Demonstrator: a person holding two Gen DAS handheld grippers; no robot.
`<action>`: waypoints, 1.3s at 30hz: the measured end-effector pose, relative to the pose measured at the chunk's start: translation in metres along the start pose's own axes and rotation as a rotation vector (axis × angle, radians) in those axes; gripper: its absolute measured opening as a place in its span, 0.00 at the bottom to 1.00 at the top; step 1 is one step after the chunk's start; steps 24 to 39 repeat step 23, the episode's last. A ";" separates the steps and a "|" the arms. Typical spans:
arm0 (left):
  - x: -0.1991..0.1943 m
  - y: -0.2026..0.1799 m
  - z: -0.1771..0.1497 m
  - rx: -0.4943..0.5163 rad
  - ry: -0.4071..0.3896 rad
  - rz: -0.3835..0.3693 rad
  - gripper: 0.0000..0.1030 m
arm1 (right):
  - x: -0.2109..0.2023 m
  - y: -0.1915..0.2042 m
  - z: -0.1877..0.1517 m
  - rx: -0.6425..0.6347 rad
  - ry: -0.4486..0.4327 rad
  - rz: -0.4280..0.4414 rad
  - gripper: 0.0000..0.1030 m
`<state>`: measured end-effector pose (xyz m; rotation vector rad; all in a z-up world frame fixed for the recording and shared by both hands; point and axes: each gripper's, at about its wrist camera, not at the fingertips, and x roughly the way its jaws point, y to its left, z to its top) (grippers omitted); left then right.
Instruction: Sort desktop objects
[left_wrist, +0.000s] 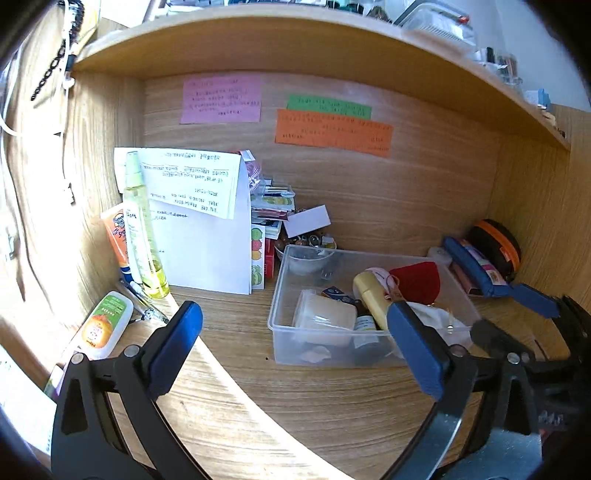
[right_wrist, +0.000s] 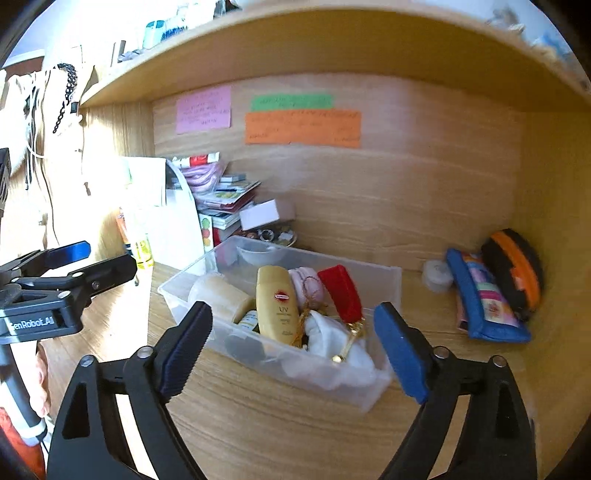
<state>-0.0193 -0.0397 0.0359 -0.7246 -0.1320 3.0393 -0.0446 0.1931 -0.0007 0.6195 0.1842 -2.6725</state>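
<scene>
Clear bin (right_wrist: 384, 284) already holds several bits; blue pouch (right_wrist: 480, 306) (plus tubes) left on the worktop (left_wrist: 295, 398). Left tool (left_wrist: 295, 343) and right tool (right_wrist: 293, 349) both gape, empty.

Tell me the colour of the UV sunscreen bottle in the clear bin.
Golden yellow, with a red round logo; the UV sunscreen bottle shows best in the right wrist view.

Three paper notes are hanging on the back panel: one pink note (left_wrist: 221, 99), one green note (left_wrist: 328, 107), one orange note (left_wrist: 333, 133). One clear bin (left_wrist: 280, 332) is sitting on the desk (left_wrist: 295, 406); two pouches are leaning at right, one blue pouch (left_wrist: 474, 267), one black-and-orange pouch (left_wrist: 496, 240).
</scene>
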 end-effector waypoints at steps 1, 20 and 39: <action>-0.002 -0.002 -0.002 0.001 0.000 -0.002 0.99 | -0.006 0.003 -0.002 -0.003 -0.006 -0.009 0.91; -0.005 -0.032 -0.025 0.068 0.015 -0.042 0.99 | -0.030 -0.012 -0.021 0.082 0.008 -0.135 1.00; -0.002 -0.034 -0.024 0.071 0.019 -0.030 0.99 | -0.031 -0.017 -0.021 0.096 0.006 -0.119 1.00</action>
